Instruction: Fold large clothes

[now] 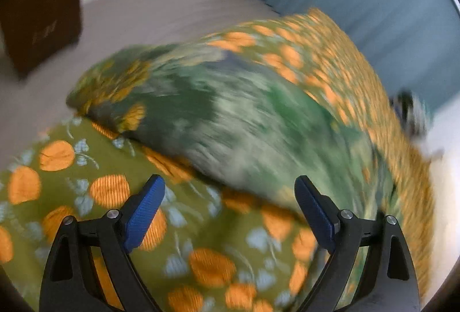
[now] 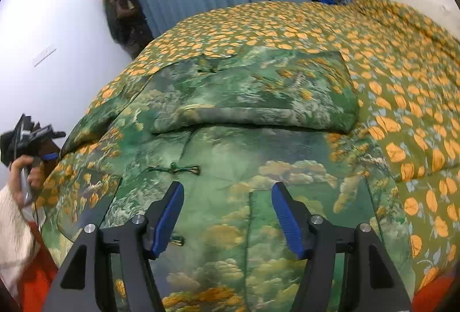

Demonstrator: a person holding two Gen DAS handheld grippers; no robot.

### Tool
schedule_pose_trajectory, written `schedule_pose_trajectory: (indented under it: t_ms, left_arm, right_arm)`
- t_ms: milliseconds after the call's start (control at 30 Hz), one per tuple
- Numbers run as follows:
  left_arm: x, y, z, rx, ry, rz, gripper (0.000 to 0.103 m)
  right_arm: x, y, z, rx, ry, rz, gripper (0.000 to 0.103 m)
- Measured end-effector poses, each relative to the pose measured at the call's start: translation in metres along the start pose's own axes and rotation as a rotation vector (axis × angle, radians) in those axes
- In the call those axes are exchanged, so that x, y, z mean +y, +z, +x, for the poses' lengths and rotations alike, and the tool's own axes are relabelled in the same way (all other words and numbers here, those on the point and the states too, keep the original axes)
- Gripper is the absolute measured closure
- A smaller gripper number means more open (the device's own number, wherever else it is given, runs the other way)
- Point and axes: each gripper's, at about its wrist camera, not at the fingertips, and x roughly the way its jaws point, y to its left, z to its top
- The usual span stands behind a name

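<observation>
While both tools hang above it with nothing between their blue pads, the padded green jacket printed with clouds and trees (image 2: 230, 168) lies spread on the bed, its upper part already doubled down into a thick band (image 2: 253, 99) across the chest. Beneath it is the olive bedspread patterned with orange leaves (image 2: 402, 99), which covers the whole bed.

The left hand-held gripper (image 1: 230, 214) stands wide apart over the bedspread just beside the jacket's edge, gripping nothing; its view is badly smeared. The right hand-held gripper (image 2: 227, 217) is parted at a middling width above the lower front panel, near the knotted cord fastenings (image 2: 174, 168), also gripping nothing.

Judging by its puffed, quilted look, the jacket is soft and bulky rather than heavy, with a sheen that suggests it may slide on the pads. A single thin layer would probably slip or drag, so the hem corners or side seams, where layers stack, look the safest hold. The folded band seems springy and may unroll if the fabric below it is tugged.

At the left edge of the right view, a hand in a cream sleeve (image 2: 21, 176) grips the other tool.
</observation>
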Motion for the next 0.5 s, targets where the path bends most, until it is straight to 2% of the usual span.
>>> schedule_pose_trajectory:
  t_ms: [100,167,200,267,300,333,400,500]
  left_arm:
    - [0.019,0.014,0.023,0.000,-0.029,-0.136,0.013]
    - [0.027,0.024,0.030,-0.039,-0.046,-0.201,0.017]
    - [0.031,0.031,0.033,-0.062,-0.056,-0.241,0.027]
    - [0.041,0.035,0.037,-0.070,-0.081,-0.310,0.057]
    - [0.045,0.036,0.036,-0.071,-0.085,-0.327,0.080]
    - [0.046,0.037,0.034,-0.073,-0.094,-0.328,0.085]
    - [0.032,0.038,0.023,-0.095,-0.060,-0.252,0.089]
    - [-0.025,0.042,-0.010,-0.188,0.052,0.009,0.090]
  right_arm:
    - [0.008,-0.005,0.001,0.020,0.014,0.004,0.038]
    - [0.012,-0.008,0.002,0.033,0.022,-0.001,0.038]
    - [0.013,-0.010,0.003,0.036,0.022,-0.004,0.038]
    - [0.015,-0.013,0.006,0.044,0.022,-0.011,0.038]
    - [0.016,-0.014,0.007,0.047,0.023,-0.013,0.038]
    - [0.017,-0.014,0.008,0.045,0.025,-0.012,0.038]
    - [0.019,-0.013,0.008,0.036,0.032,-0.006,0.038]
    - [0.020,-0.011,0.005,0.004,0.048,-0.008,0.038]
